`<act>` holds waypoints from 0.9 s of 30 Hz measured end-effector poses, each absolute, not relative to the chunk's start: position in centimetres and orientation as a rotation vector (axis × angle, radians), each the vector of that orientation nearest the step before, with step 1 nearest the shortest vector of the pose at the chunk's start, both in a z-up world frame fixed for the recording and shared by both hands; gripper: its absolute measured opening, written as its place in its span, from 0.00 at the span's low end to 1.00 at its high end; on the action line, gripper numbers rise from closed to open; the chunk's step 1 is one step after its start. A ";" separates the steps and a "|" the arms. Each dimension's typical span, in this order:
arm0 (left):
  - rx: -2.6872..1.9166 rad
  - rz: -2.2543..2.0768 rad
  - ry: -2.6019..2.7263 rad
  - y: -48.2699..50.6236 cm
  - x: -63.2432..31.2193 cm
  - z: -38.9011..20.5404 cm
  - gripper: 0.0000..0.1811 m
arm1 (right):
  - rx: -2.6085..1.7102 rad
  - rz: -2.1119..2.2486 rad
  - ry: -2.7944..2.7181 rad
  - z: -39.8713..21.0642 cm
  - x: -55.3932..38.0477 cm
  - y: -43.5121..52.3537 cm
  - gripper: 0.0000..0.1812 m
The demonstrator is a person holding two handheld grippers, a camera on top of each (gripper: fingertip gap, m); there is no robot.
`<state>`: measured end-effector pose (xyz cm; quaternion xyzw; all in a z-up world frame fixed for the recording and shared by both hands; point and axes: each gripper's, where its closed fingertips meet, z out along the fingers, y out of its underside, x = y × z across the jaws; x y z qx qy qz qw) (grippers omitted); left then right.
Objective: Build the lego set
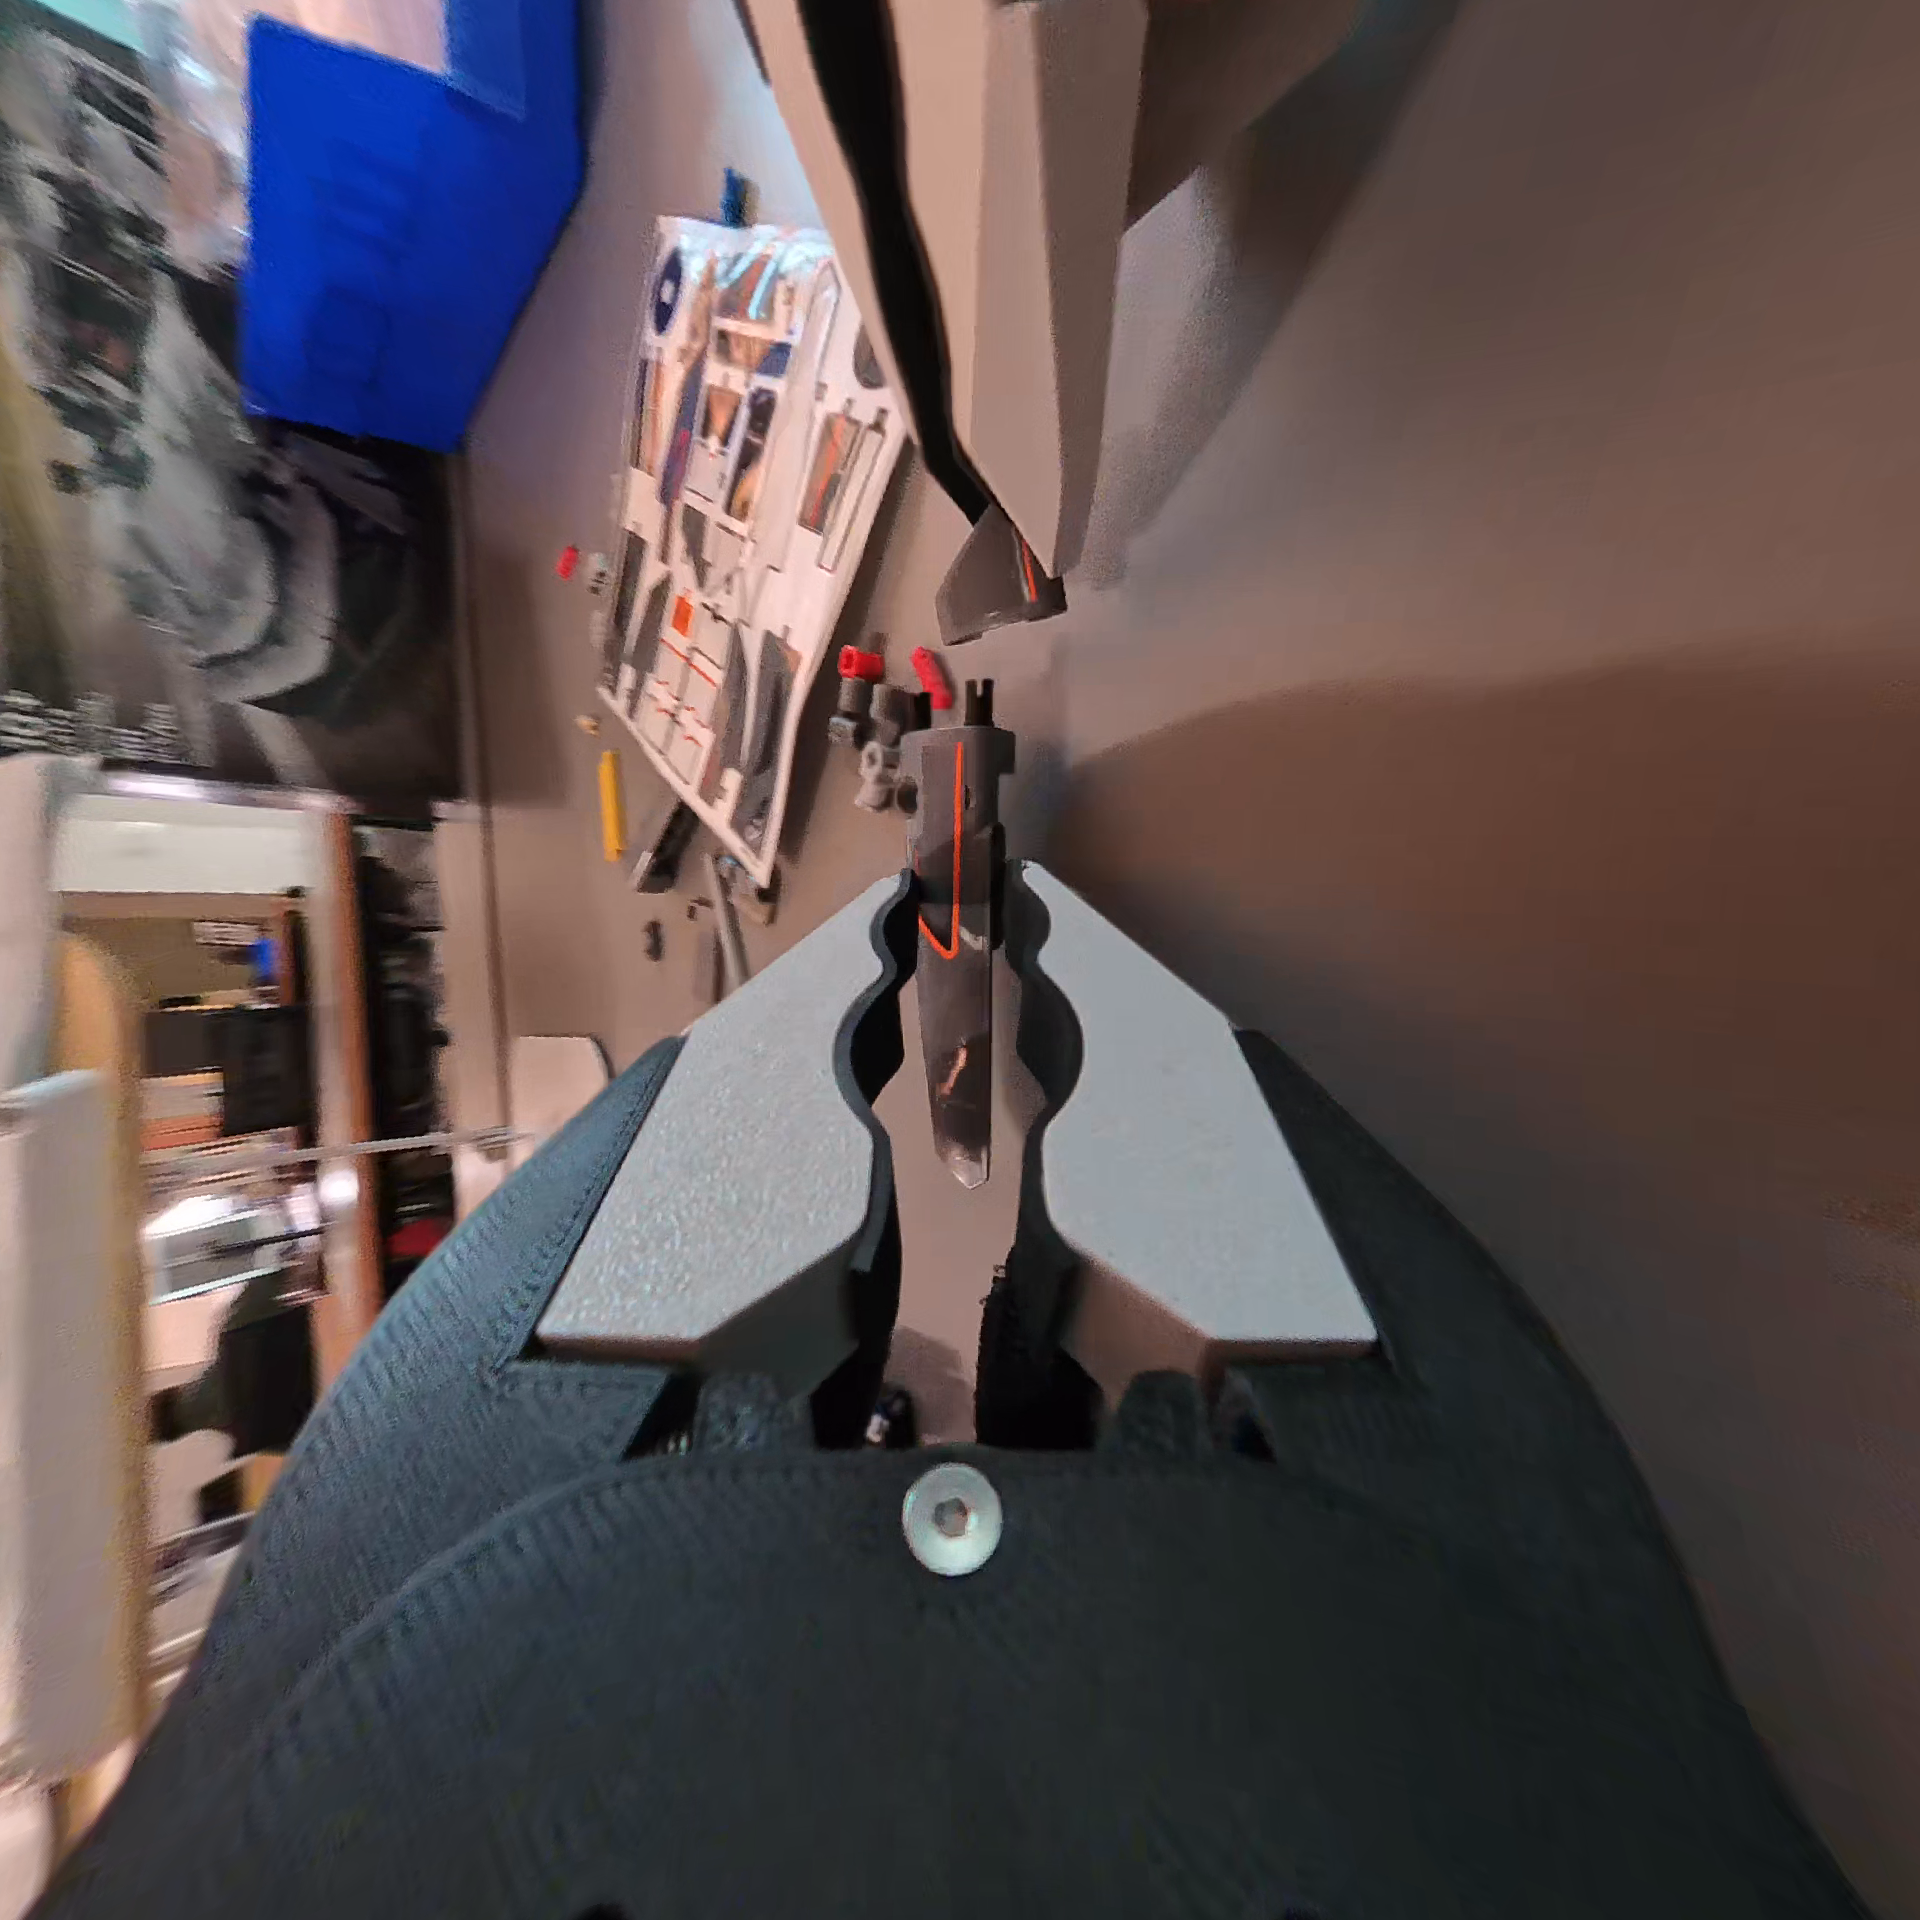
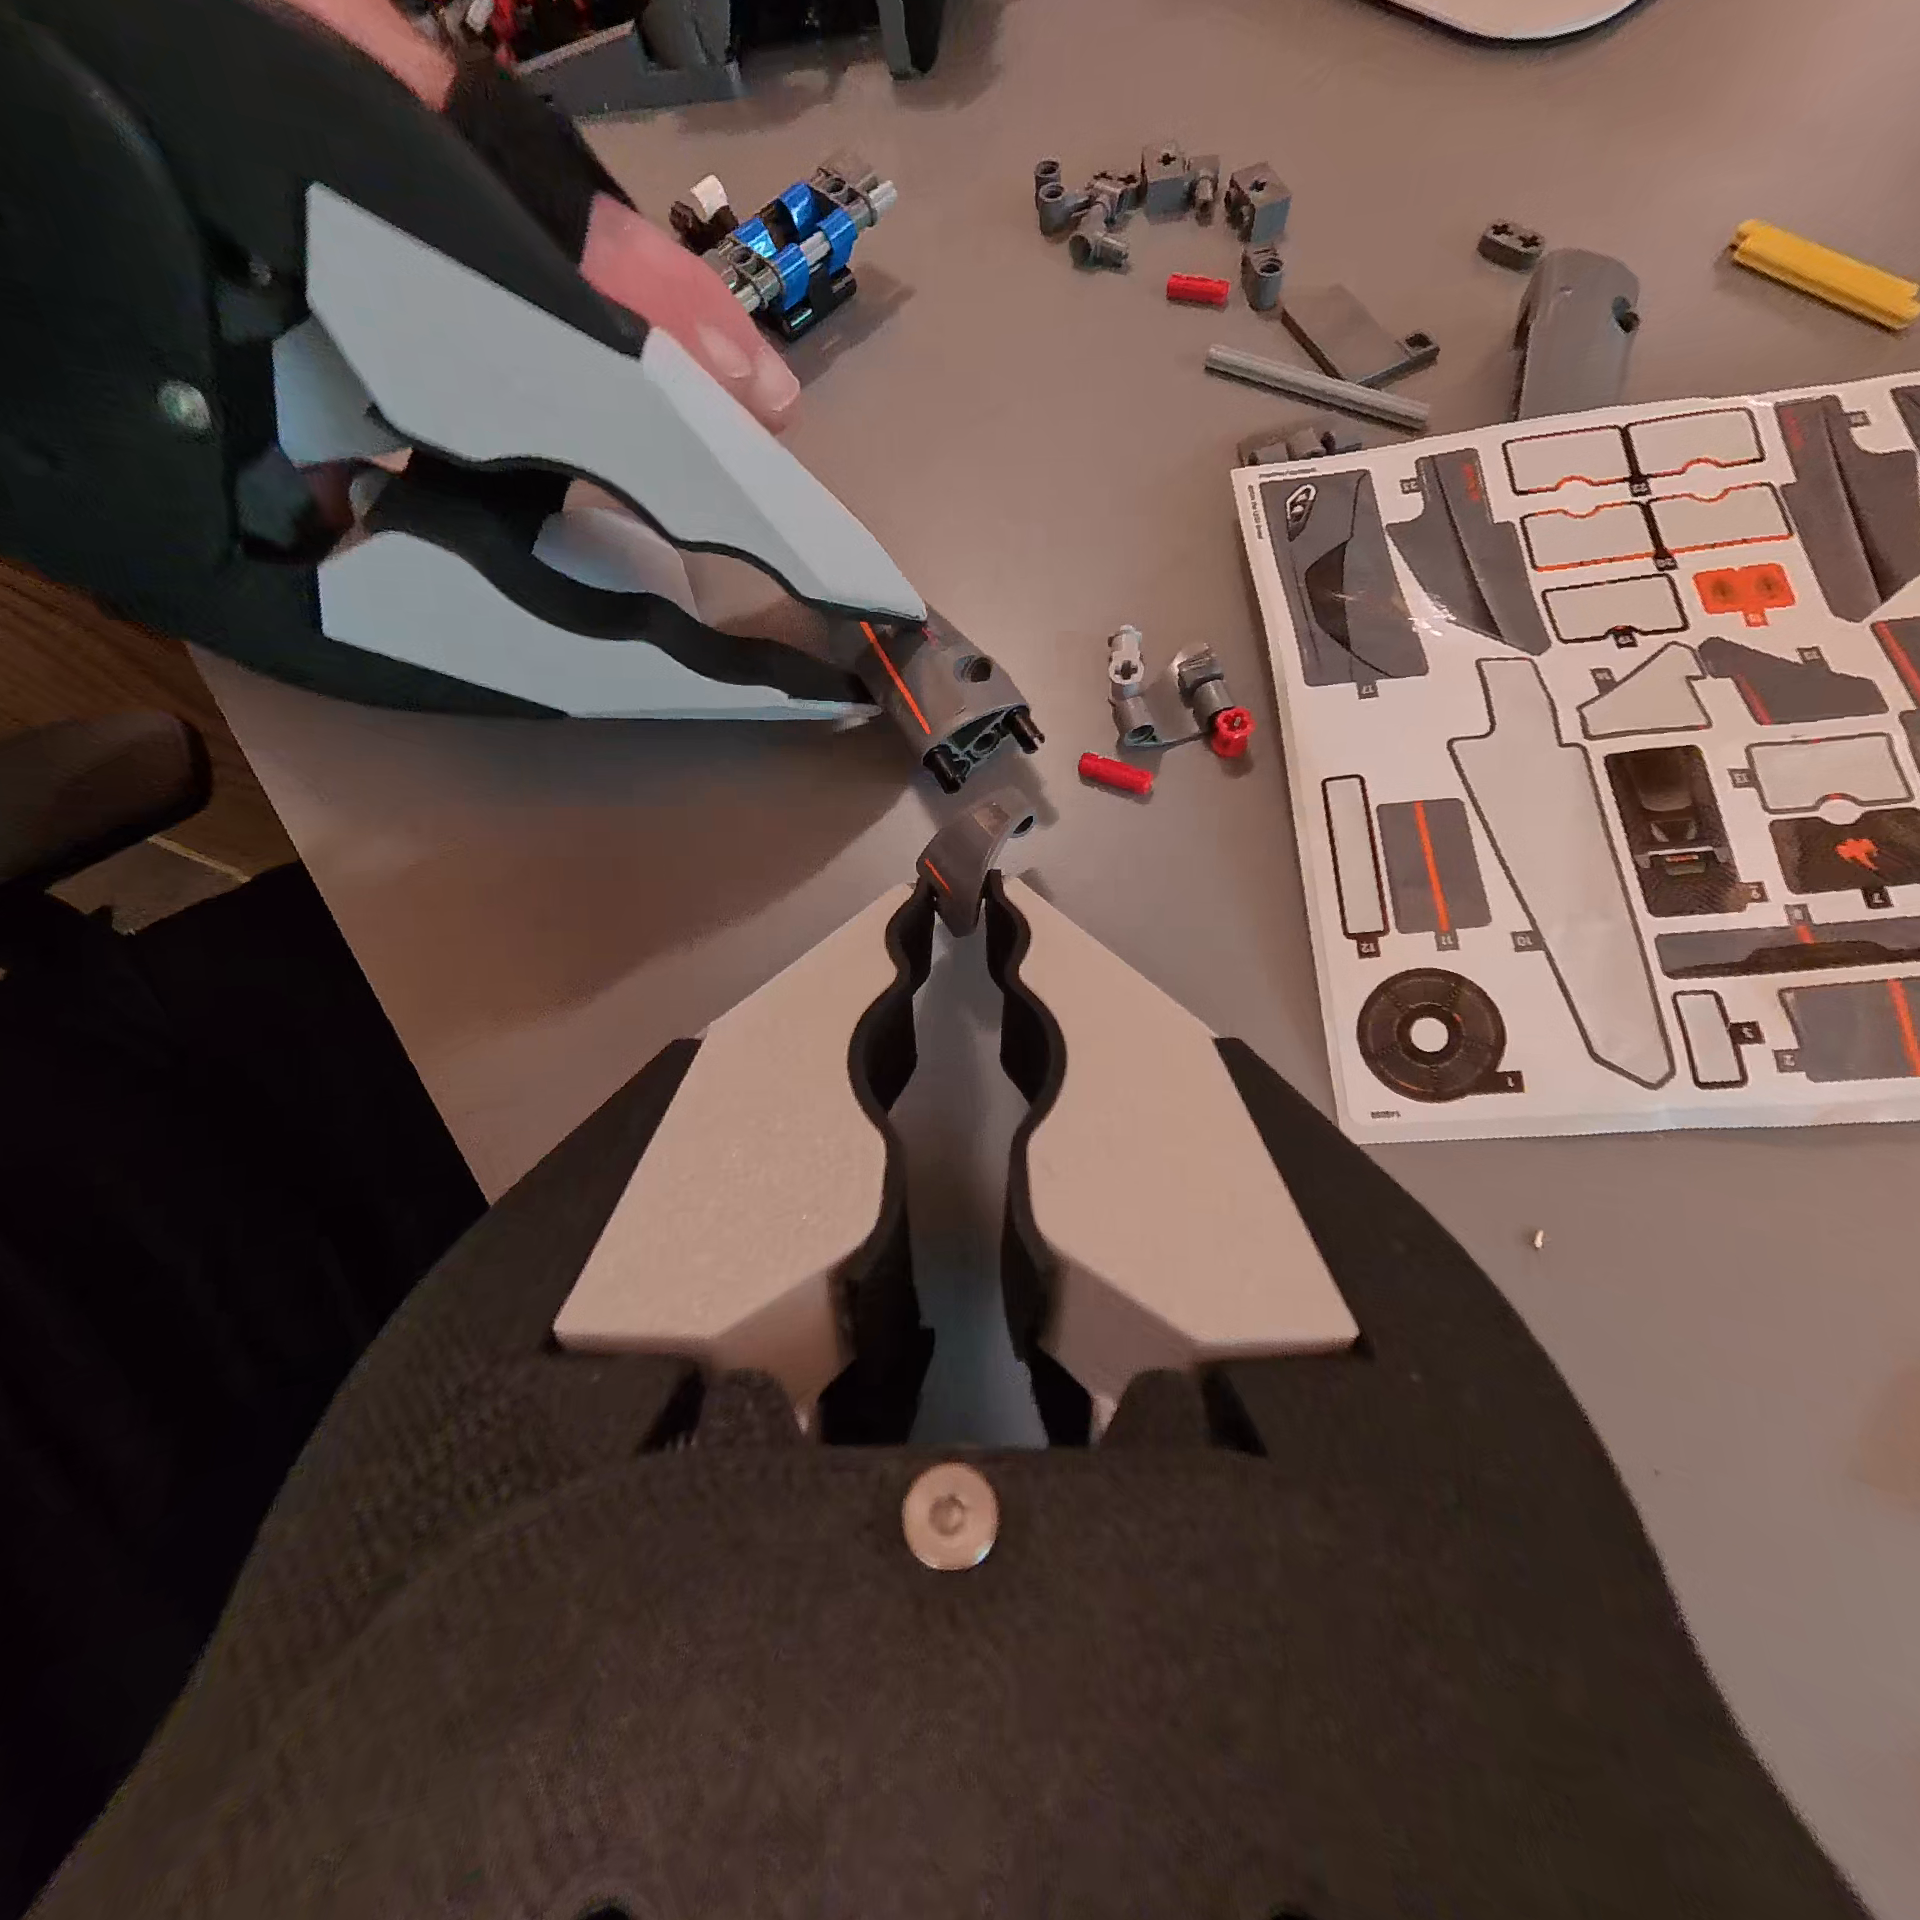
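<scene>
Grey panel (image 2: 940,691) with orange stripe and two black pins, clamped in left gripper (image 2: 883,665); same panel (image 1: 956,935) seen end-on from the left wrist. Right gripper (image 2: 961,894) pinches a small curved grey piece (image 2: 971,852), held just short of the pins, not touching. Judged early in the build: one blue sub-assembly (image 2: 795,255) stands done on the table (image 2: 1039,468); loose grey connectors (image 2: 1153,203), red pins (image 2: 1114,771), yellow beam (image 2: 1823,272) lie unused. Sticker sheet (image 2: 1621,769) mostly unpeeled. Next, probably: mate piece onto pins
</scene>
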<state>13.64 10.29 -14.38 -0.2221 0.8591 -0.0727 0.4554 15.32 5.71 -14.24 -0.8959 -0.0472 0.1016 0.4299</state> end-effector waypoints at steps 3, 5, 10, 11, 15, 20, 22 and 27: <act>-0.501 -0.166 2.041 9.8 13.9 -13.4 0.07 | -2.219 0.259 -0.086 -14.0 15.8 5.9 0.04; -0.470 -0.144 2.006 9.6 14.0 -13.0 0.07 | -2.198 0.265 -0.064 -13.6 16.2 6.0 0.04; -0.444 -0.139 1.960 9.3 14.0 -12.5 0.07 | -2.128 0.331 -0.042 -12.5 16.2 5.9 0.04; -0.442 -0.134 1.946 9.3 14.0 -12.3 0.07 | -2.110 0.348 -0.036 -12.2 16.3 5.9 0.04; -0.426 -0.120 1.910 9.2 14.1 -11.6 0.07 | -2.050 0.419 -0.019 -11.3 16.2 5.7 0.04; -0.408 -0.115 1.880 8.8 14.2 -11.0 0.06 | -1.996 0.500 -0.015 -10.5 16.0 5.6 0.04; -0.410 -0.118 1.858 8.8 14.2 -10.5 0.06 | -1.975 0.532 -0.019 -10.2 15.9 5.5 0.04; -0.398 -0.124 1.833 8.6 14.1 -9.7 0.06 | -1.938 0.597 -0.011 -9.6 15.9 5.3 0.04</act>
